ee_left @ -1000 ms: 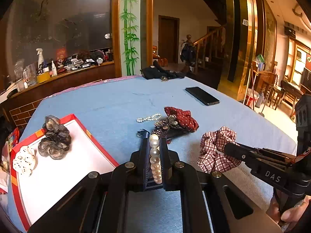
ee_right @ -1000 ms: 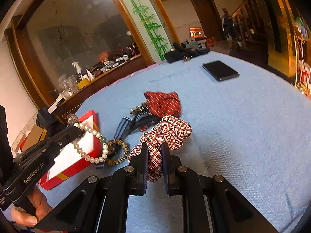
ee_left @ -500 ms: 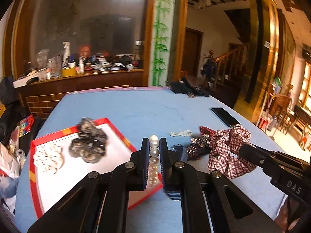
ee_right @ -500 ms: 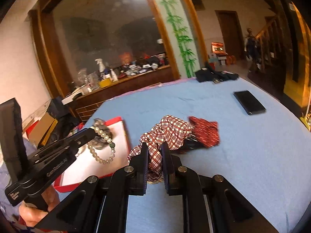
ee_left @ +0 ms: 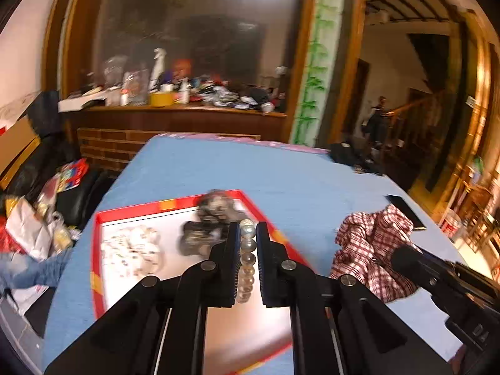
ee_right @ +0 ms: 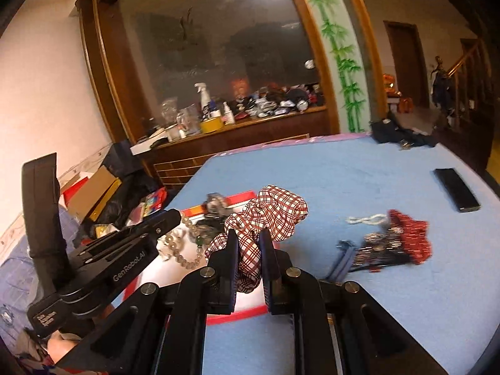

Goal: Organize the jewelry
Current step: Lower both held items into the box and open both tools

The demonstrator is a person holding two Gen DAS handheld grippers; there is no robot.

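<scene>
- Left hand-held gripper: jaws clamped on a pearl bracelet, above a red-rimmed tray.
- Tray contents: dark scrunchie, white item.
- Right hand-held gripper: grips a plaid scrunchie over the blue table.

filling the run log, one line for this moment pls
left gripper: shut on pearl bead bracelet | right gripper: shut on red-white checked fabric scrunchie | both over red-rimmed white tray
</scene>
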